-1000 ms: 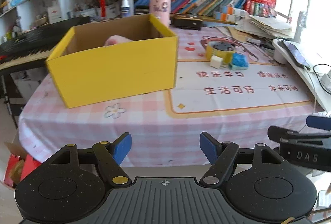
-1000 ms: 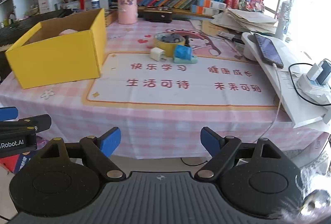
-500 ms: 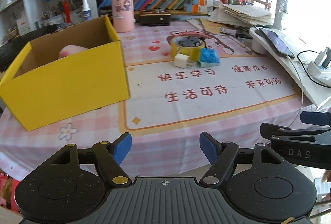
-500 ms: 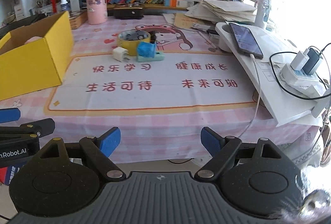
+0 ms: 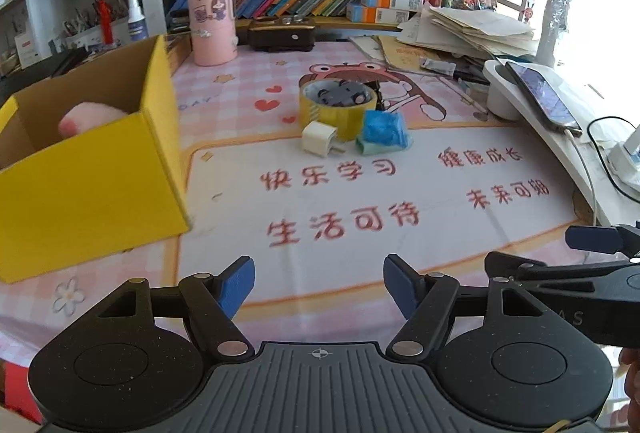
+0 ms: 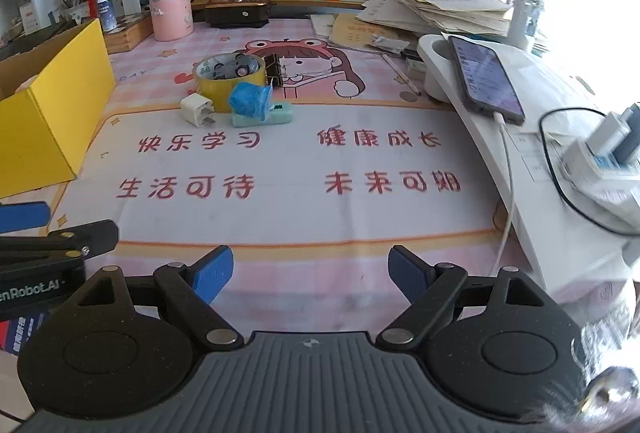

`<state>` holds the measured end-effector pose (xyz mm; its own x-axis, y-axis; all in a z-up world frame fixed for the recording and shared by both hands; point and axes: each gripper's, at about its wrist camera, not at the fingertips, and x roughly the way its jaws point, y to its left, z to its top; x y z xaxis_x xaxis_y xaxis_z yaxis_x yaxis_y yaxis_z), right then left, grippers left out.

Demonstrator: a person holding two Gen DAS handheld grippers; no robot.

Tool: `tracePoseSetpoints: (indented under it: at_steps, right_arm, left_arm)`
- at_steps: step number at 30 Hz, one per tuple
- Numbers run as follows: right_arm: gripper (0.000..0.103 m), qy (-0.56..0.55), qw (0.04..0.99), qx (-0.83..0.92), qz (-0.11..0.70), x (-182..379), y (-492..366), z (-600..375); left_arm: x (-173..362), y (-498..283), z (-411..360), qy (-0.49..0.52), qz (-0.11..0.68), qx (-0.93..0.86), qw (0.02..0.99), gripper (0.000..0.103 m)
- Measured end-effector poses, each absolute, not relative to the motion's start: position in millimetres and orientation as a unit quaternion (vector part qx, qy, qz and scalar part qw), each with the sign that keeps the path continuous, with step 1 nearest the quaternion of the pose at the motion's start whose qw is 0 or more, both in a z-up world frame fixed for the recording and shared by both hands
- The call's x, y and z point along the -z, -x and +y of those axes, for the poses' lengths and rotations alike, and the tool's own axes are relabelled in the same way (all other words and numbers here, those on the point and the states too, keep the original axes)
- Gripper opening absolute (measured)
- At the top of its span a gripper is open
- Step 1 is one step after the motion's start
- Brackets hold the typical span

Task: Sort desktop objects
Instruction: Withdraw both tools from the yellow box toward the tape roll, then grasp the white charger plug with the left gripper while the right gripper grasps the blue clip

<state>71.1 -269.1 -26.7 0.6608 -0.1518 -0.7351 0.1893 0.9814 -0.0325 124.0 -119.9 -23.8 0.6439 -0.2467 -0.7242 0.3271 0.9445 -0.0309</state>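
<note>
A: The box (image 5: 88,177) is yellow outside, brown inside, with something pink (image 5: 90,117) in it.

B: The counter (image 6: 248,41) cloth is pink-and-white check. The mat (image 6: 288,169) is white, orange-bordered, with red characters.

A: Yellow tape (image 6: 229,81), a white plug (image 6: 197,109), a blue crumpled thing (image 6: 250,97) on a mint block (image 6: 276,115).

B: A pink cup (image 6: 168,1). Both claws (image 5: 319,283) (image 6: 311,275) are black with blue pads (image 6: 212,273).

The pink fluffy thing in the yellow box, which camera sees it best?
The left wrist view: it looks into the yellow box, showing the pink thing above the front wall. In the right wrist view only a pale sliver peeks over the rim.
</note>
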Motion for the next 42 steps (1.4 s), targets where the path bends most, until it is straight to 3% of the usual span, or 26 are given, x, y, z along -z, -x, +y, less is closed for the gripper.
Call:
tracePoseSetpoints:
  at_steps: [23,42]
  right_arm:
    - [0.081,-0.02,0.917,-0.032,0.397,34,-177,-318]
    - [0.081,-0.014,0.919,-0.059,0.389,33,-211,-346]
  left_arm:
    - [26,-197,-160,-0.054,0.406,0.042,0.911,0.071]
    - [58,-268,-185,-0.057,0.385,0.075,0.918,0.069]
